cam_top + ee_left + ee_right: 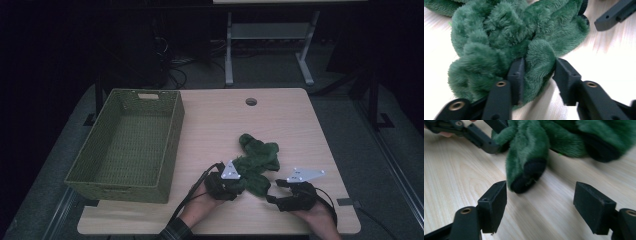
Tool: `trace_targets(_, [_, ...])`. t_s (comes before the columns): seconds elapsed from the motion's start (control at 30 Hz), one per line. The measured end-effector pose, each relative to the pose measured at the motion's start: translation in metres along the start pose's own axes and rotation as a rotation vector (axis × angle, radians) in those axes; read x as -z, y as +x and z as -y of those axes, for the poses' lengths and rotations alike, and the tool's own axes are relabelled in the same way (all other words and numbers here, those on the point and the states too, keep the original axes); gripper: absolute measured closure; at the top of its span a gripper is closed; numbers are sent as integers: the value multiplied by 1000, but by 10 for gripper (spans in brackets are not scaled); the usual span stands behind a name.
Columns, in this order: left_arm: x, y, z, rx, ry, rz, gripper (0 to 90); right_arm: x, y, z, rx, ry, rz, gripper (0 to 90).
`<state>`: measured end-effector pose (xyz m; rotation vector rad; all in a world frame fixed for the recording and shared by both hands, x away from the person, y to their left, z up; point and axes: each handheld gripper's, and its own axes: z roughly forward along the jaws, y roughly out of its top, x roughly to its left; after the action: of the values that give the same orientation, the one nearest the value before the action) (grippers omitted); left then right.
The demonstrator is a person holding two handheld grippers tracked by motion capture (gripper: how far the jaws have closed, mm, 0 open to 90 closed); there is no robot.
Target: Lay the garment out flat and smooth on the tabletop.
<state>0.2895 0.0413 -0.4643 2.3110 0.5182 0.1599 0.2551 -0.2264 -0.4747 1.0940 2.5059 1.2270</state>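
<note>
Green plush toy [256, 165] lying crumpled on the desk [295, 125], right of the woven basket [127, 145]; left claw [537, 72] clamped on a fold of its fur; right claw [540, 205] open (jaws astride a black-tipped limb, not touching)

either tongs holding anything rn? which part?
Left tongs pinch a fold at the near edge of the green plush garment. Right tongs stand open, holding nothing, near its black-trimmed cuff.
</note>
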Motion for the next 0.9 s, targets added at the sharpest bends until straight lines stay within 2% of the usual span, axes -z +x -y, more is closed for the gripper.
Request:
trace_targets(0.07, [-3,1,2,2,14,13,692,-3,2,-2,3,3,-1,302])
trace_targets(0.23, [-2,3,1,6,26,6,790,-7,6,-5,-2,1,-18,430])
trace_targets(0.37, [-2,5,2,37,17,26,825,-9,7,-7,11,-16,-32,565])
trace_targets(0.53, [1,9,4,83,-17,77,836,-10,7,-9,14,-18,-39,760])
trace_targets(0.73, [12,8,0,83,-52,97,838,-5,4,-10,15,-16,-12,796])
trace_targets(0.9, [30,10,-5,95,-107,117,838,7,-2,-10,27,-54,24,800])
